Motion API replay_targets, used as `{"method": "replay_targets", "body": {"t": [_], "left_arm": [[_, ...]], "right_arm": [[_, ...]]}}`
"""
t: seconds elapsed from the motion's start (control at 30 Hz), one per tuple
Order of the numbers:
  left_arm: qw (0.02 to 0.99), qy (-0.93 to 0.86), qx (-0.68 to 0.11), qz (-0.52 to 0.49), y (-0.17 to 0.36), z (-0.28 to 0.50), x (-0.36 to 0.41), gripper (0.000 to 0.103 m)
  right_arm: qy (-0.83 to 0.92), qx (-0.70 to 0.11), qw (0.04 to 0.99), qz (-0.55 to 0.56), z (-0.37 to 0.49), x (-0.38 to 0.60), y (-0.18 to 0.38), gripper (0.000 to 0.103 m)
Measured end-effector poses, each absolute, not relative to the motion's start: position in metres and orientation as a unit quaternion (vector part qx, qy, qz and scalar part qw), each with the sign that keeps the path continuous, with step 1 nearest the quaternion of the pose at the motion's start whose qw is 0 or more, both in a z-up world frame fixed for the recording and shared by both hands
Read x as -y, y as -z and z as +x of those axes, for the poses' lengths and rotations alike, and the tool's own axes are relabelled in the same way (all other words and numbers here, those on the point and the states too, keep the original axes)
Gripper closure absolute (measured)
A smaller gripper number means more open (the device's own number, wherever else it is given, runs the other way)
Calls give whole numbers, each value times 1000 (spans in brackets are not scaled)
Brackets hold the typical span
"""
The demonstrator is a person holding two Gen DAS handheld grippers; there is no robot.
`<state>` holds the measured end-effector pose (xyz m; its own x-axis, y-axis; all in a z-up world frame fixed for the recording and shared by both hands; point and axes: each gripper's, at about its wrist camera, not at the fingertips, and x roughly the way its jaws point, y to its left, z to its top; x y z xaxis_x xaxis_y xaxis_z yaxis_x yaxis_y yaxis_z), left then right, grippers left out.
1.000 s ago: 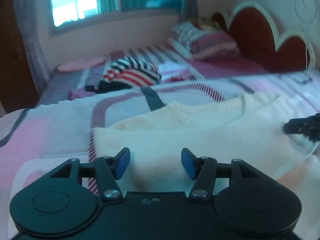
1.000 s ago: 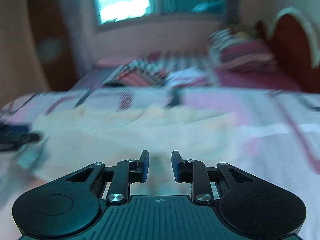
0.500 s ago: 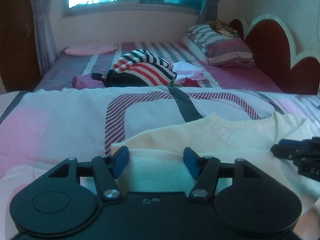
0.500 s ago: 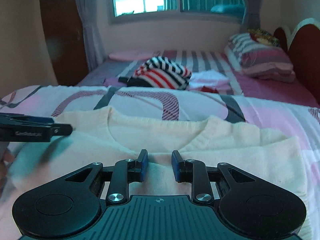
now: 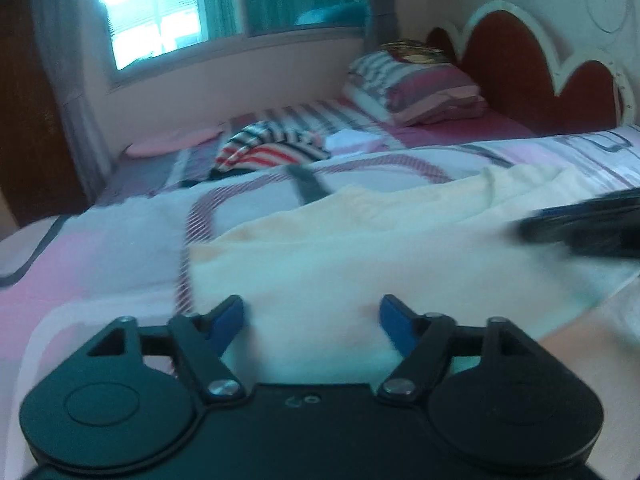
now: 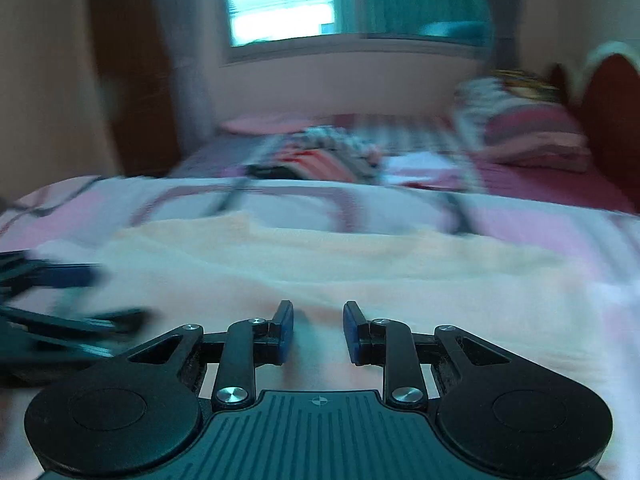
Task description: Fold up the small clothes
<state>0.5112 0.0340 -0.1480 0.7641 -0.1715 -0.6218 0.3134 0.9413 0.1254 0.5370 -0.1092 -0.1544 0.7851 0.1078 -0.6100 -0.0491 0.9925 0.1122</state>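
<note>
A cream knitted sweater lies flat on the pink patterned bedspread, centre frame. The left gripper is opening wide above it, gripping nothing. The right gripper hovers narrowly parted, empty.

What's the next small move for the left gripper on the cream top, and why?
Probably ease the left gripper down onto the near edge of the cream top and close. Its jaws are opening with nothing pinched between them, and the garment lies flat on the bedspread just ahead of the pads.
</note>
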Motion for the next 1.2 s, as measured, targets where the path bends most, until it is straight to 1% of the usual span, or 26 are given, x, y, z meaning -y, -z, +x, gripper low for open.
{"method": "replay_targets", "body": {"t": [0.13,0.2,0.27,0.3,0.37,0.57,0.63,0.73,0.97,1.07,1.13,1.2], "left_arm": [[935,117,-323,92,150,509,-48,20],[935,111,-321,97,150,509,-45,19],[935,102,-324,104,147,510,-42,21],[935,97,-324,108,144,508,-40,25],[936,84,-319,124,136,498,-34,28],[939,88,-307,129,130,475,-16,28],[933,83,-324,136,137,474,-11,27],[929,57,-341,134,145,473,-13,19],[924,28,-355,139,143,461,-14,18],[926,18,-355,131,144,458,-17,13],[926,19,-360,111,145,457,-21,13],[926,15,-364,104,147,456,-24,9]], "right_arm": [[25,-336,940,56,519,170,157,77],[37,-338,939,57,515,180,157,77],[33,-338,939,53,511,183,154,77],[36,-335,940,47,508,181,151,77],[34,-326,943,47,500,183,144,77],[5,-322,947,20,468,171,135,77],[-9,-325,946,13,460,168,138,77],[-10,-346,938,3,458,171,149,77],[-24,-347,938,-7,451,181,156,77],[-32,-346,938,8,450,187,157,77],[-35,-345,938,19,449,194,156,77],[-39,-345,938,13,447,194,155,77]]}}
